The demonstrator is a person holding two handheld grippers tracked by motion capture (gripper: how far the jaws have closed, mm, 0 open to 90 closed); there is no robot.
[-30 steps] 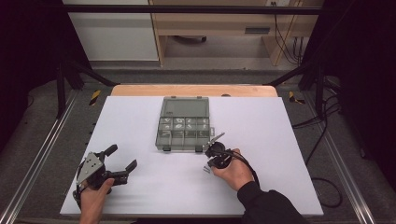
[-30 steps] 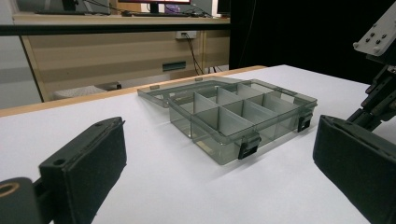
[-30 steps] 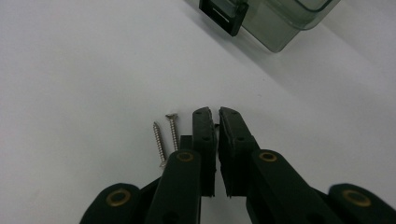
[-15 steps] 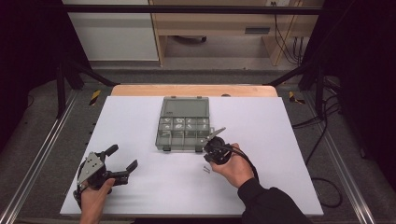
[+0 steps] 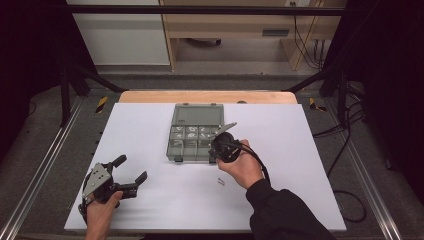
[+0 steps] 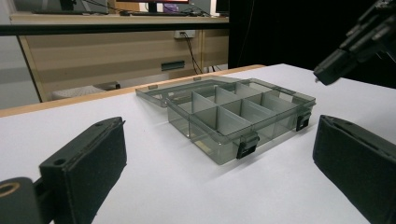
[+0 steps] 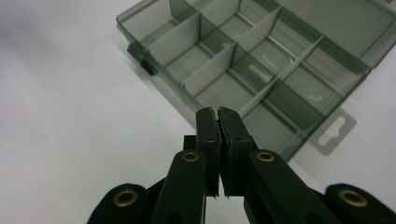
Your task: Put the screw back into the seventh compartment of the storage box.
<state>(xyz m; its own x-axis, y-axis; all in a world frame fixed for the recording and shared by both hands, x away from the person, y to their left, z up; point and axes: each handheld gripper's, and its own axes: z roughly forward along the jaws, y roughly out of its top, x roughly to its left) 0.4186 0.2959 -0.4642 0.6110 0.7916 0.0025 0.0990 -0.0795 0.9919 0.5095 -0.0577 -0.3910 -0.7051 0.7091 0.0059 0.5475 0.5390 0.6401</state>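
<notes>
A smoky clear compartment box (image 5: 171, 146) lies open in the middle of the white table (image 5: 300, 150), its lid flat on the far side. Small pale parts lie in its middle row. My right gripper (image 5: 220, 146) hangs shut above the box's near right corner. In the right gripper view its jaws (image 7: 217, 112) press together over the box (image 7: 210, 70); I cannot tell whether anything tiny is pinched. A small screw (image 5: 220, 181) lies on the table under the right hand. My left gripper (image 5: 131, 168) rests open at the near left, facing the box (image 6: 205, 140).
The right gripper (image 6: 355, 42) shows at the top right of the left gripper view. Metal rails run along both sides of the table. A wooden strip (image 5: 207, 96) edges its far side. Wide bare table lies left and right of the box.
The right gripper has risen off the table and moved toward the box's near right corner, jaws staying shut. The left gripper has not moved.
</notes>
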